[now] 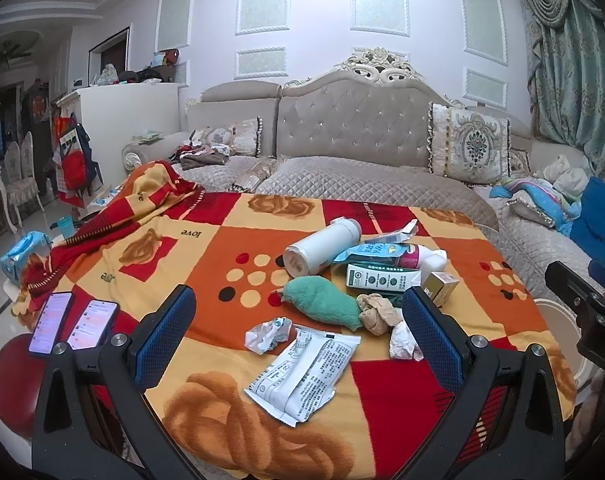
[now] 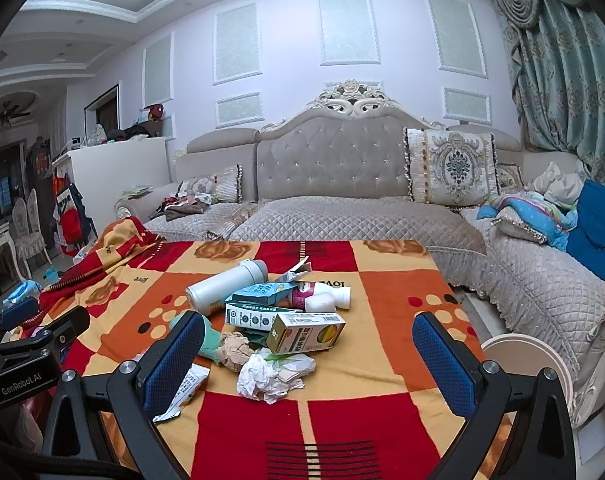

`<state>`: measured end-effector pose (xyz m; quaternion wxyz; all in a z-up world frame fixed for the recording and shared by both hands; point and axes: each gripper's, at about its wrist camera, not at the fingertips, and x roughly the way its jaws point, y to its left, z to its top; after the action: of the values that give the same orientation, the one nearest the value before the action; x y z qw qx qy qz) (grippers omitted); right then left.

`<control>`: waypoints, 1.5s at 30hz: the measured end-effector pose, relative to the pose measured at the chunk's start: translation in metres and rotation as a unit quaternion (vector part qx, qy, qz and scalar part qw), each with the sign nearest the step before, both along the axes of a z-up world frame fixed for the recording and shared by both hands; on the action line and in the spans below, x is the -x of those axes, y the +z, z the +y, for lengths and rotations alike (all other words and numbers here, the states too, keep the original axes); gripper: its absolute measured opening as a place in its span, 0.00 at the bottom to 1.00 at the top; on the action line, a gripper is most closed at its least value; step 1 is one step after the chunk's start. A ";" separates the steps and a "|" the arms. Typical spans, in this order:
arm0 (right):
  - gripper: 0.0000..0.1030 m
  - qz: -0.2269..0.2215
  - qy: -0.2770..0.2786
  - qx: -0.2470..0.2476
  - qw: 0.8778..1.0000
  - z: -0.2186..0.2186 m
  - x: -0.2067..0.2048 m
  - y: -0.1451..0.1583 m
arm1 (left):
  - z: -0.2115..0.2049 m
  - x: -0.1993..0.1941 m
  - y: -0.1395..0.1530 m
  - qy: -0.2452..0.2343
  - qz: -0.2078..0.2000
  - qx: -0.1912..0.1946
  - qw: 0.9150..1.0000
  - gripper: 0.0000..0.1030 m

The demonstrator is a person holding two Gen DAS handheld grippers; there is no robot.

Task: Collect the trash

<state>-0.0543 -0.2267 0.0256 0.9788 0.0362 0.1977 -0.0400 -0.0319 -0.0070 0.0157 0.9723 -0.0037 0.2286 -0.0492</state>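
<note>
Red-and-orange blanket [image 1: 206, 248] covers the worktop; all the trash lies on it uncollected, so I judge the task not yet begun. No bin is positively identified; a round cream rim [image 2: 518, 344] off the right edge may be one.

Left to right: two lit phones [image 1: 72, 320] at the near left edge, not trash. The left gripper [image 1: 298, 344] is spread wide and empty above a crumpled wrapper [image 1: 268, 334] and a flat printed packet [image 1: 302, 376]. Mid-worktop sit a white bottle [image 1: 322, 250], a green cloth [image 1: 322, 304], a brown paper wad [image 1: 378, 312], cartons [image 1: 382, 278] and a small box [image 2: 308, 334], touching in a heap. The right gripper [image 2: 308, 356] is likewise parted and empty, over a white tissue wad [image 2: 270, 376].

Obstructions: the heap's items overlap, and the phones and cloth may not belong with the trash.
</note>
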 end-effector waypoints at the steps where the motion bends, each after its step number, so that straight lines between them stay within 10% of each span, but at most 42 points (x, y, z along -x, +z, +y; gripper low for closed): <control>1: 1.00 0.000 0.000 0.000 1.000 0.000 0.000 0.001 | 0.000 0.000 0.000 0.000 0.000 0.000 1.000 0.99; 45: 1.00 0.015 -0.009 -0.007 1.000 -0.008 -0.001 -0.007 | 0.001 -0.003 -0.004 -0.007 0.006 0.026 1.000 0.99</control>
<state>-0.0535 -0.2346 0.0189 0.9749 0.0447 0.2126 -0.0483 -0.0293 -0.0057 0.0115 0.9701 -0.0279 0.2332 -0.0617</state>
